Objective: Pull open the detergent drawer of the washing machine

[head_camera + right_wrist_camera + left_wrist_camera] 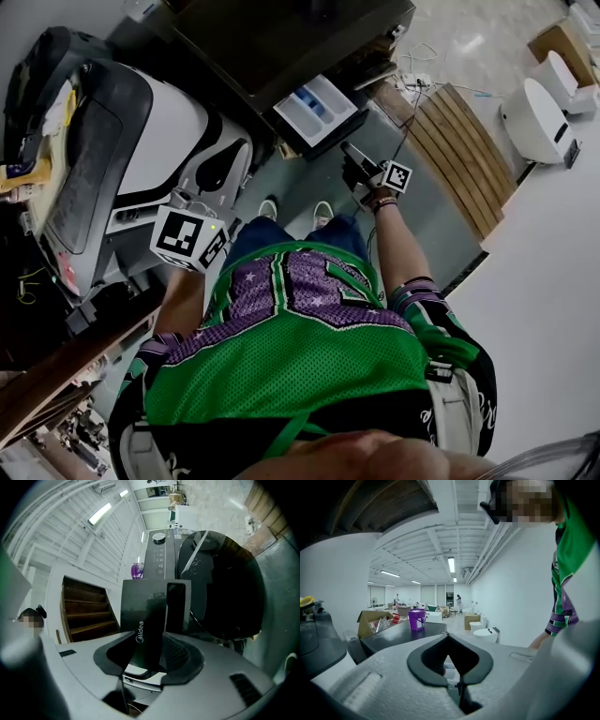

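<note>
Right gripper (150,643) first. Its two jaws are clamped on the dark front panel of the detergent drawer (142,609), one pad against each face. That panel carries the one word that can be read: "Midea", in pale letters running along it. Just under the pads the white edge of the drawer body shows.

One drawer, then, and it stands pulled out of the washing machine (220,588). The machine's single round dark door fills the right half of the right gripper view. One knob (159,537) sits on the control strip at upper centre, and the print around it is too small to read. One flight of wooden stairs (82,613) sits at centre left.

In the head view the drawer lies at upper centre, its white tray open to the camera with blue inside. The right gripper comes at its dark front from the lower right.

Two marker cubes in all. The right marker cube (397,175) is just right of centre, and the left marker cube (187,239) is at centre left, well apart from the drawer.

Left gripper (448,636) now — jaws pressed together at the tips, nothing between them. Beyond it one purple bucket (417,619) stands on a dark top, its label unreadable, with one open cardboard box (370,620) to its left.
</note>
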### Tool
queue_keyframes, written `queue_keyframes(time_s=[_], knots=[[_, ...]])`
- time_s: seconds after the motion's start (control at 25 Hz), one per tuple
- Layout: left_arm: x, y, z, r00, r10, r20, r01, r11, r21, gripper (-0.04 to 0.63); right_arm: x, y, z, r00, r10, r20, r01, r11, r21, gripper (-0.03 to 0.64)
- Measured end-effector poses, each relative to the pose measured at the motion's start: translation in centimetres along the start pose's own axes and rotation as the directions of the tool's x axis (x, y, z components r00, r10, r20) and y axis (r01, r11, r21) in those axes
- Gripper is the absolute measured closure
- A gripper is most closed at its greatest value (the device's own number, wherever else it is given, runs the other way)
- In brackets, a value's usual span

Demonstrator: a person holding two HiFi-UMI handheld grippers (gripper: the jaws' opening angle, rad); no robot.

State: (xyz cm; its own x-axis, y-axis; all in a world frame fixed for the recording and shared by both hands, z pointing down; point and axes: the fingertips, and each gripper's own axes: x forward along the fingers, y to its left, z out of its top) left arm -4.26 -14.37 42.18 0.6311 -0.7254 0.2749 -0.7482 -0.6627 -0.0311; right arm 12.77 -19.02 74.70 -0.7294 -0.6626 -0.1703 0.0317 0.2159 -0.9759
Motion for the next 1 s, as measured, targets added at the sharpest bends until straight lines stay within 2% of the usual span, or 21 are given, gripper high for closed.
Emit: queue_keyframes(time_s=[0.16,0.32,0.44,0.56,0.68,0.84,1.0], knots=[[0.1,0.6,0.2,0.999,-0.037,0.023,0.037,0.999,-0.003,0.581,-1.0,1.1,0.5,0.998,-0.057,0.017,0.058,0.996,-0.069,0.451],[-0.1,1.7,0.8,0.994,-0.095,0.051,0.095,0.995,-0.012,0.581,-1.7,3.2,2.1,0.986,-0.122,0.116,0.138,0.98,-0.141,0.451],[-0.8,3.0,1.6,0.99,-0.119,0.081,0.121,0.992,-0.019,0.581,-2.1,5.2,3.3,0.961,-0.179,0.211,0.221,0.955,-0.197,0.451],[-1.6,4.5,1.9,0.986,-0.138,0.097,0.141,0.99,-0.027,0.581,-2.4,6.9,4.0,0.923,-0.248,0.295,0.323,0.915,-0.241,0.453],[-2.3,5.8,1.8,0.982,-0.15,0.115,0.155,0.987,-0.036,0.581,-1.6,9.1,3.1,0.914,-0.274,0.299,0.36,0.889,-0.284,0.451],[-3.4,7.1,1.7,0.977,-0.163,0.138,0.172,0.984,-0.055,0.581,0.5,12.7,0.2,0.918,-0.333,0.214,0.395,0.795,-0.459,0.451],[-4.5,8.1,1.0,0.974,-0.173,0.148,0.187,0.979,-0.081,0.581,2.3,15.5,-2.1,0.897,-0.389,0.211,0.436,0.693,-0.575,0.451]])
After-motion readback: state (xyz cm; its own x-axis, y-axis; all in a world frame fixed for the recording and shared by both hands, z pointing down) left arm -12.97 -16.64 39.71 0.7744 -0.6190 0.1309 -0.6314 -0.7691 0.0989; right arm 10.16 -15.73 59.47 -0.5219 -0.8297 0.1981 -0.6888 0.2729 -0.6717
